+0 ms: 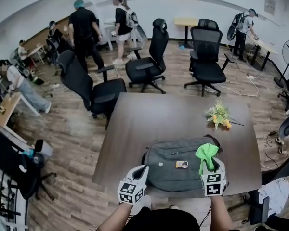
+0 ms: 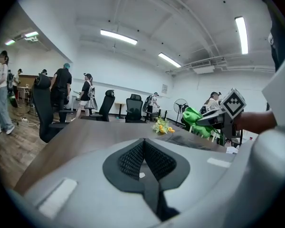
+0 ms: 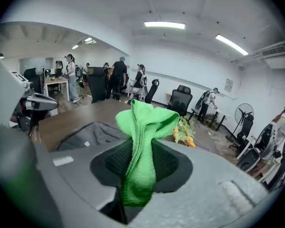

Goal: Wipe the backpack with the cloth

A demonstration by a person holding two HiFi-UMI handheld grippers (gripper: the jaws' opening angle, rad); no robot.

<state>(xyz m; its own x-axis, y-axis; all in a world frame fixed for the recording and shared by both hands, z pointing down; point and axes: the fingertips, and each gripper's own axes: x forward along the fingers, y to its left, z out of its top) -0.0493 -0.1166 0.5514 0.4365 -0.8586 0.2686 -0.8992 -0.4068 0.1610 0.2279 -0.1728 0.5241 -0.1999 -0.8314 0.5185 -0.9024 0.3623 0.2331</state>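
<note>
Grey backpack (image 1: 176, 165) flat on table (image 1: 149, 124); green cloth (image 1: 206, 154) bunched, upright.

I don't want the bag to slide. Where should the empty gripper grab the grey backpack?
Probably the near left corner of the grey fabric backpack, coming from the near side: it lies flat there, and the shut left gripper is right beside that corner.

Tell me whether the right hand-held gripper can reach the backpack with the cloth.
Probably yes. The right hand-held gripper, shut on the cloth, sits at the right end of the backpack, and nothing stands between them.
</note>
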